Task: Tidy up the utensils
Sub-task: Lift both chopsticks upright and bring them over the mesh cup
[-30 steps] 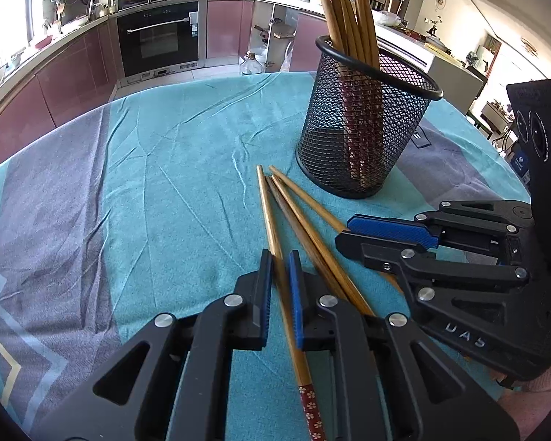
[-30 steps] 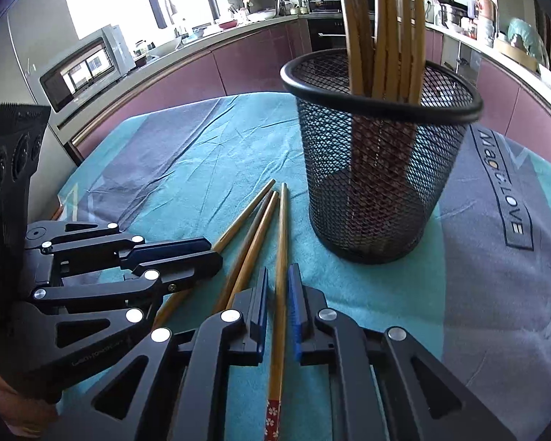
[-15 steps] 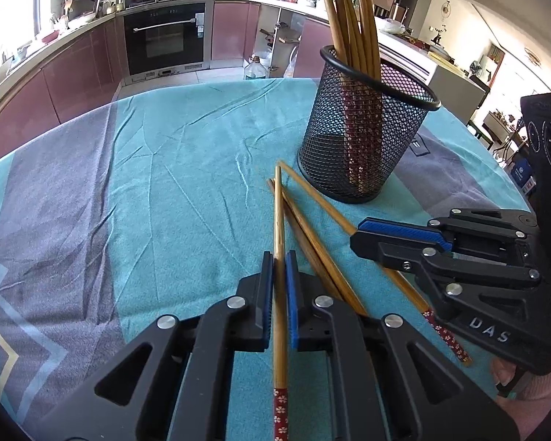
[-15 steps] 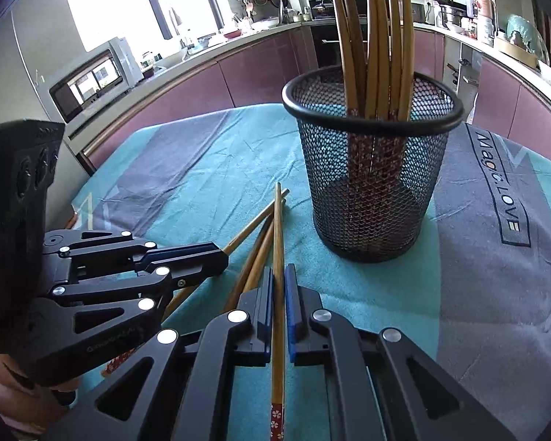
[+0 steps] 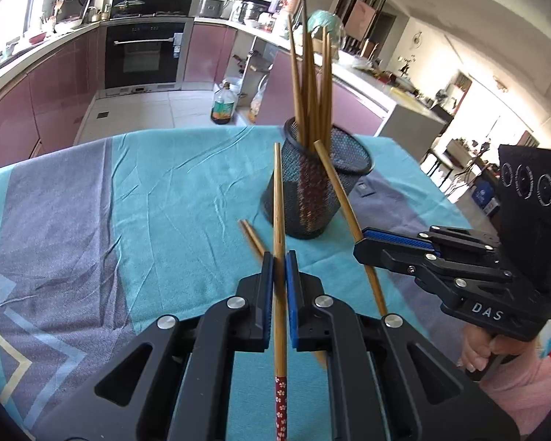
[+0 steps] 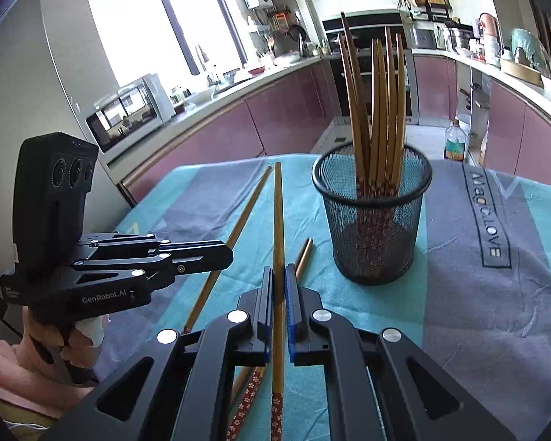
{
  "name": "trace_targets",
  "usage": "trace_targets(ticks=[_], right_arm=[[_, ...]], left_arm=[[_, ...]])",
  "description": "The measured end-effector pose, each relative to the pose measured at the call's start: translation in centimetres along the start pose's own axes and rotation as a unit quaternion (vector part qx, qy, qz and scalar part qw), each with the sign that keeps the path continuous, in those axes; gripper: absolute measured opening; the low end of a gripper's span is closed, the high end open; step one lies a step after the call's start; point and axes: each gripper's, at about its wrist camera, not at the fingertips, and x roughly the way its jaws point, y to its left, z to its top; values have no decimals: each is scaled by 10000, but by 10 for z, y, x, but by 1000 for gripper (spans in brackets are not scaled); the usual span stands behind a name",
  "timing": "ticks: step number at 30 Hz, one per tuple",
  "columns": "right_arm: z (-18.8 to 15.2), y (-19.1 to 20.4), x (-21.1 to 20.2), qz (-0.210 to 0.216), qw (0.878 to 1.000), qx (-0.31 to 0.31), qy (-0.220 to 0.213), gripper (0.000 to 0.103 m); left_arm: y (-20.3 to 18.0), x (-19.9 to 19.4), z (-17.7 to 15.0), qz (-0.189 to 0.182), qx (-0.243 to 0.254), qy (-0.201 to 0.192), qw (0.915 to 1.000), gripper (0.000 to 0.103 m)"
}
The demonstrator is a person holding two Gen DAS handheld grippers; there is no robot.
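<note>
My left gripper (image 5: 279, 257) is shut on a bamboo chopstick (image 5: 278, 198), which it holds off the cloth with the tip forward and the red patterned end toward me. To its right, my right gripper (image 5: 360, 246) is shut on a second chopstick (image 5: 343, 202) that slants in front of the black mesh holder (image 5: 305, 202). In the right wrist view the right gripper (image 6: 279, 272) clamps its chopstick (image 6: 277, 213), and the left gripper (image 6: 227, 255) holds the other chopstick (image 6: 246, 205) at the left. The holder (image 6: 373, 228) has several chopsticks upright in it. Two loose chopsticks (image 6: 304, 257) lie on the cloth.
A teal and grey tablecloth (image 5: 147, 202) covers the round table. Its far edge runs just behind the holder. Beyond it are purple kitchen cabinets, an oven (image 5: 139, 55) and a bottle (image 5: 222, 106) on the floor. A hand (image 5: 477, 356) grips the right gripper's handle.
Both grippers closed on a chopstick each and rose, lifting the two chopsticks off the cloth. The holder now appears lower and farther away. Two chopsticks stayed lying on the cloth.
</note>
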Motion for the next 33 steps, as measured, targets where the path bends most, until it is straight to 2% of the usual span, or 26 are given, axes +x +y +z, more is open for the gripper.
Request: trace_targets(ticks=[7, 15, 23, 33], right_arm=[[14, -3, -28, 27, 9989, 8, -471, 5], [27, -8, -47, 8, 9968, -2, -795, 5], [47, -10, -60, 29, 9941, -80, -1082, 5], [75, -13, -78, -136, 9891, -253, -1446, 5]], left_arm=[[-11, -33, 14, -439, 99, -381, 9983, 7], [-19, -69, 26, -642, 137, -822, 9944, 7], [-22, -78, 52, -687, 100, -1110, 9914, 7], [-39, -88, 91, -608, 375, -1399, 9876, 7]])
